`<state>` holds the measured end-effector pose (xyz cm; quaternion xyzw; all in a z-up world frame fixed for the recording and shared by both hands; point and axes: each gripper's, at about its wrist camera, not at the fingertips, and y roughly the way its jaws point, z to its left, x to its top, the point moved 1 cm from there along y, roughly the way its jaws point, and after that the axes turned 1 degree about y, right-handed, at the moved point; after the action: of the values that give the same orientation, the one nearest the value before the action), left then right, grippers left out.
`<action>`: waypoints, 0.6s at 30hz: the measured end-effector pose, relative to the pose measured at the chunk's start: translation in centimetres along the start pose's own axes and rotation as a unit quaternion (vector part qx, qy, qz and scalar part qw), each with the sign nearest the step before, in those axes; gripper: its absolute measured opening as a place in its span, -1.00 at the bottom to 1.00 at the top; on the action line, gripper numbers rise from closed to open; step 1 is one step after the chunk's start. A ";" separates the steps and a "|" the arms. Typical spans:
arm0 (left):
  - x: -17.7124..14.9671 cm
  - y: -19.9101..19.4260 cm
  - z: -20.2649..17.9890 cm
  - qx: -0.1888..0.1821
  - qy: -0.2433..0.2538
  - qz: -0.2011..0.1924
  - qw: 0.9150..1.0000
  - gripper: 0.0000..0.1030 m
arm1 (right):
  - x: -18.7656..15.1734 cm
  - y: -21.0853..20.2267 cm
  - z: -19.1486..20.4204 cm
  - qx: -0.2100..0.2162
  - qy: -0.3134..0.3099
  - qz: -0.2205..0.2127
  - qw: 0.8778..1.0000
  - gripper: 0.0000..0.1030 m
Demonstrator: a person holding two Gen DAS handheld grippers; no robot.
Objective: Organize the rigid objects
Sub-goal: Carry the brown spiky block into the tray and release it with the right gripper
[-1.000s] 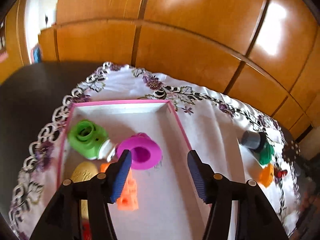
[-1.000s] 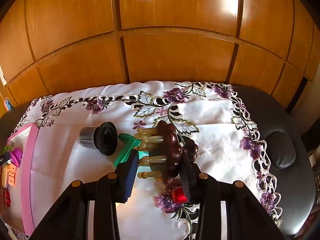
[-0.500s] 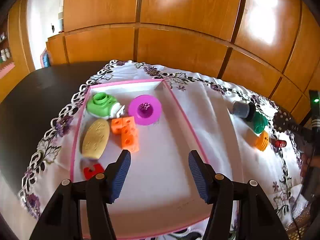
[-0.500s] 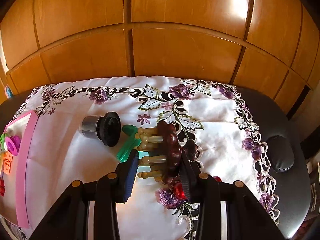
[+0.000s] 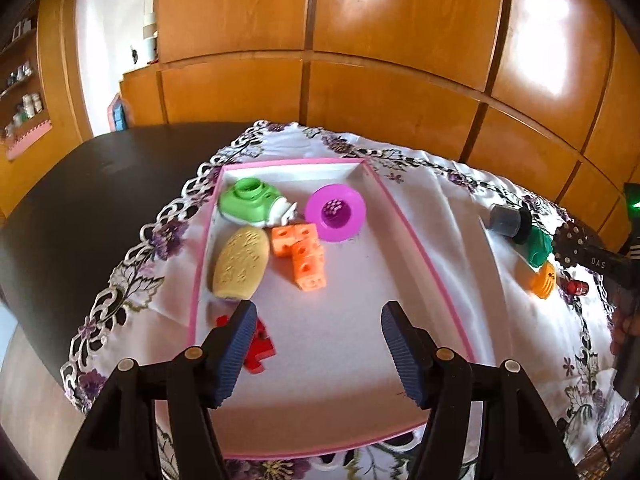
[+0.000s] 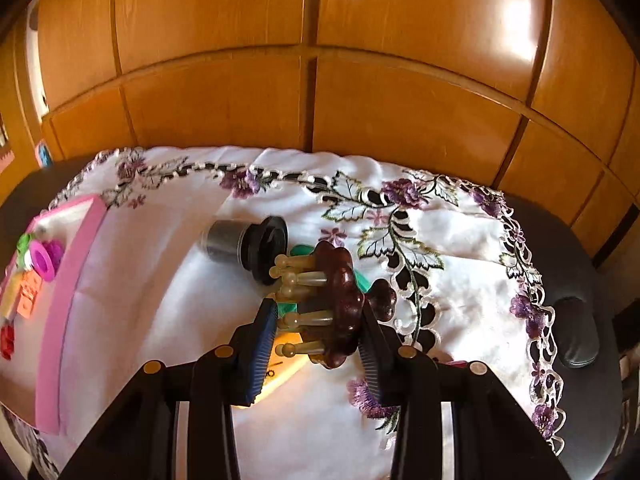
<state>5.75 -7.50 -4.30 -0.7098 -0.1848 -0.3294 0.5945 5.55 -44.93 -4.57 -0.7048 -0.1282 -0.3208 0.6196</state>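
Right now my right claw (image 6: pixel 316 332) is clamped on the dark wooden massager (image 6: pixel 340 304), pads across its hard, glossy, slip-prone disc, so I grip the rim, never the thin pegs. My left claw (image 5: pixel 316 356) hangs empty, jaws just widened, over the pink tray (image 5: pixel 424 248) beyond.

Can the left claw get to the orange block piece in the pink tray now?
Probably yes. The left claw is open and empty above the pink tray, and bare tray floor lies between it and the orange block piece.
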 end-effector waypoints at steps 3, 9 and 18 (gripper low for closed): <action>-0.2 -0.3 0.8 0.004 -0.007 -0.002 1.000 0.27 | -0.2 0.5 -0.1 -0.007 0.001 0.009 1.000 -0.24; -0.1 -0.8 2.2 0.012 -0.023 -0.011 1.000 0.27 | -0.6 1.4 -0.6 -0.026 0.007 0.027 0.999 -0.24; -0.2 -1.1 3.9 0.017 -0.041 -0.012 0.999 0.27 | 0.1 -1.2 0.1 0.016 0.035 -0.010 0.999 -0.25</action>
<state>5.88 -3.46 -3.94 -0.7105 -0.2230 -0.3040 0.5942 4.97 -44.57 -3.57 -0.6820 -0.1186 -0.3491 0.6316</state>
